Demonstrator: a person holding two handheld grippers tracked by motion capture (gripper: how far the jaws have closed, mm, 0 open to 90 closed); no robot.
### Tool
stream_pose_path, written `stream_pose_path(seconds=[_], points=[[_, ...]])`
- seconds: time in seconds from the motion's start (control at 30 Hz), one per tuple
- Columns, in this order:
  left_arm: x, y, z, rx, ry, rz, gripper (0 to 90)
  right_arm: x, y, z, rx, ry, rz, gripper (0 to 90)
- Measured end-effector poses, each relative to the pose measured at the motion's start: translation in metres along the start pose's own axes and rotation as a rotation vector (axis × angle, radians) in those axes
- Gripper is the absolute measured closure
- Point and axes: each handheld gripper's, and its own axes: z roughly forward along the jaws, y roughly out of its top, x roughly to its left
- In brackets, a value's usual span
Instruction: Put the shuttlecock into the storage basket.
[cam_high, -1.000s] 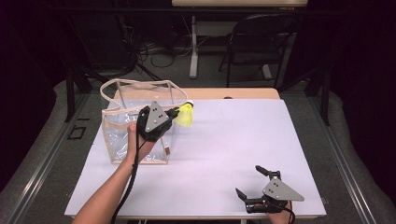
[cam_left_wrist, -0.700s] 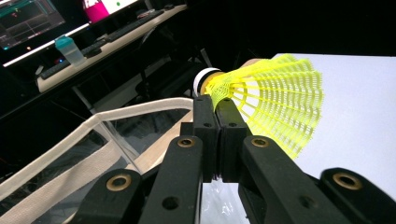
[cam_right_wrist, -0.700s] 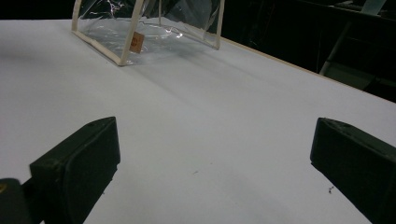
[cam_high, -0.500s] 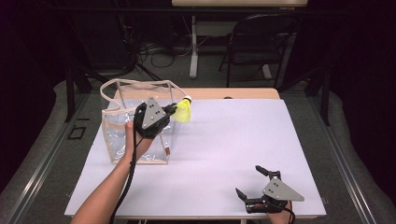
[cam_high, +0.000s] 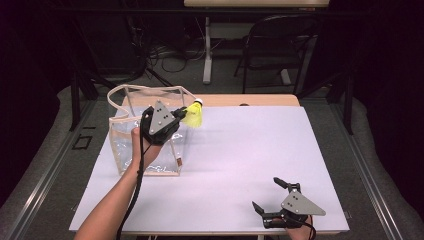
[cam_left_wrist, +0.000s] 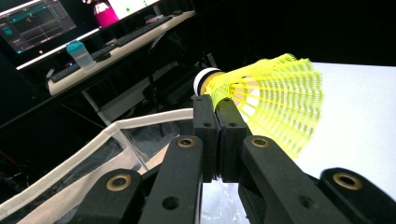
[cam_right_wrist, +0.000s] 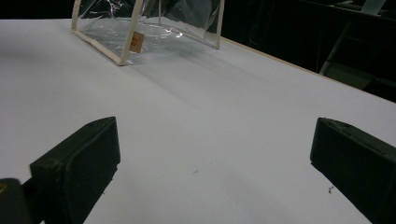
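- The left hand-held gripper (cam_high: 181, 114) is pinching a yellow shuttlecock (cam_high: 194, 115), its jaws pressed together on the skirt's edge just behind the white-banded cork.
- The shuttlecock is hanging in the air at the right-hand rim of the clear bag (cam_high: 125, 145), which is standing open on the white desk (cam_high: 240, 165).
- The shuttlecock is probably handling as very light; its mesh skirt (cam_left_wrist: 280, 100) is looking springy and easy to deform, so the firmer ribs near the cork (cam_left_wrist: 205, 80) are seeming the safer hold.
- The right hand-held gripper (cam_high: 272, 197) is resting at the desk's near edge, jaws standing wide apart with nothing between them.
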Motion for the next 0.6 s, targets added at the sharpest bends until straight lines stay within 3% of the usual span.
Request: stream_pose_path(seconds=[0.6], points=[[0.0089, 0.0050, -0.0048, -0.012, 0.023, -0.003, 89.0, 0.0000, 0.0000, 0.0001, 0.002, 0.000, -0.001, 1.2]])
